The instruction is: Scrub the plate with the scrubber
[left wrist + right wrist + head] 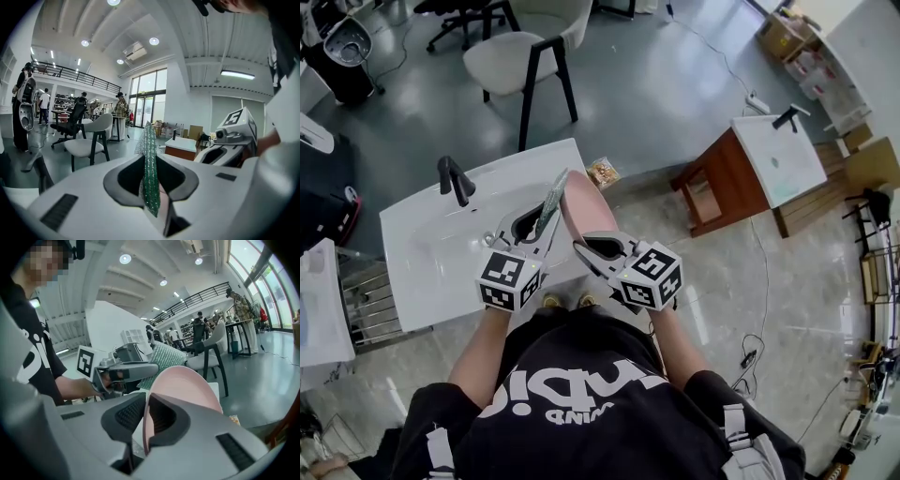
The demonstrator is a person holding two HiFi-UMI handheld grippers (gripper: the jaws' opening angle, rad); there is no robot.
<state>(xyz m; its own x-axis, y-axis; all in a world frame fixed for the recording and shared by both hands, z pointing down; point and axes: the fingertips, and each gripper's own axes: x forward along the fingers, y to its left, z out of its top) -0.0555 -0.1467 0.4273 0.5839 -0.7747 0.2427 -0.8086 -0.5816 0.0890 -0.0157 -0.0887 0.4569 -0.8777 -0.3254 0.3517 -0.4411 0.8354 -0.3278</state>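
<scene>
Scrubber [151,173] sits clamped between my left fingers [125,180], which press in on it from both sides. It is a thin green glittery pad, seen edge-on and upright. Its top rises past the fingertips and its lower end sits deep in the gap between them.

My right fingers [123,416] are nearly together, pinched on the rim of the pink plate [187,385]. The plate stands on edge and rises up and away from the fingertips. In the right gripper view, the scrubber pokes out of the left fingers just left of the plate, and its far edge slips behind the plate's rim. The two are close beside each other, but I cannot tell whether they touch.

From above, both pairs of fingers are raised over the near right corner of a white washbasin [422,244], and neither plate nor scrubber rests on it. The scrubber lies just left of the plate, and both point away from my body. A black tap [455,180] stands beyond my left fingers and to their left. A small packet [602,172] lies on the floor just past the plate's far edge. A white chair [530,42] stands farther on. A second washstand [773,159], on a wooden cabinet, is well off to the right of my right fingers.
</scene>
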